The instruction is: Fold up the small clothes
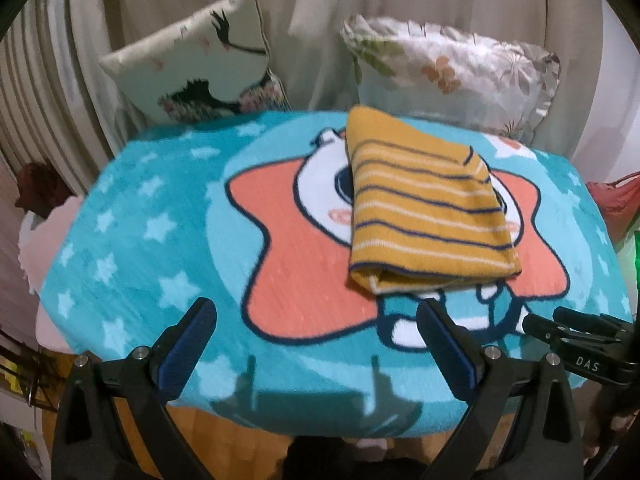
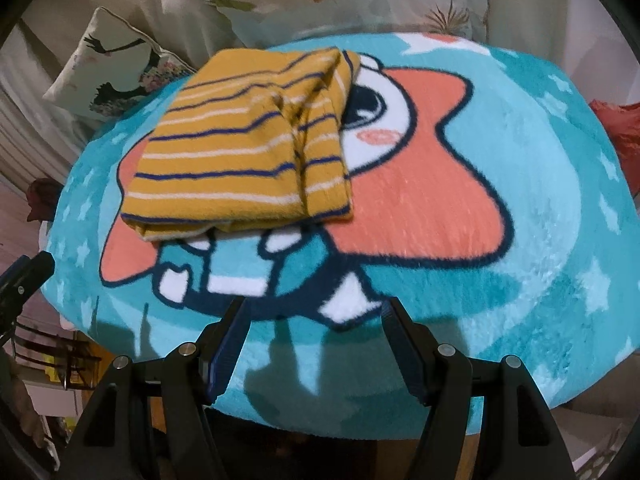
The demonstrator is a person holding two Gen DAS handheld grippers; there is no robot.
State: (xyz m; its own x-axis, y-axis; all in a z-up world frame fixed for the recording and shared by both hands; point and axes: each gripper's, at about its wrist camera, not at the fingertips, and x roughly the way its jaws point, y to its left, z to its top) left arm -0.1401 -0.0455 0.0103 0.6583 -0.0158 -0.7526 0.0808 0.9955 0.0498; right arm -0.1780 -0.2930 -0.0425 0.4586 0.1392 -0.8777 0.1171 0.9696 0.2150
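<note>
A folded mustard-yellow striped garment point(image 1: 424, 204) lies on a teal cartoon-print blanket point(image 1: 160, 216) that covers the table, resting over the white-faced character and its coral star. The left gripper point(image 1: 316, 344) hovers above the blanket's near edge, its fingers spread wide with nothing between them; the garment sits ahead of it and to its right, near but apart, its thick folded edge facing the gripper. The right gripper point(image 2: 314, 340) hangs over the same near edge, also wide open and empty-handed, with the garment point(image 2: 248, 140) ahead and off to its left, clear of both fingers.

The garment's long axis runs from the near side of the table toward the far side, where its plain yellow end points at the cushions. Navy and white stripes cross its short width. In the right wrist view a lengthwise fold runs down the top layer beside its right edge.

Behind the table, a cushion printed with cranes point(image 1: 200, 60) leans beside a floral pillow point(image 1: 460, 68), both against pale curtains point(image 1: 320, 8).
</note>
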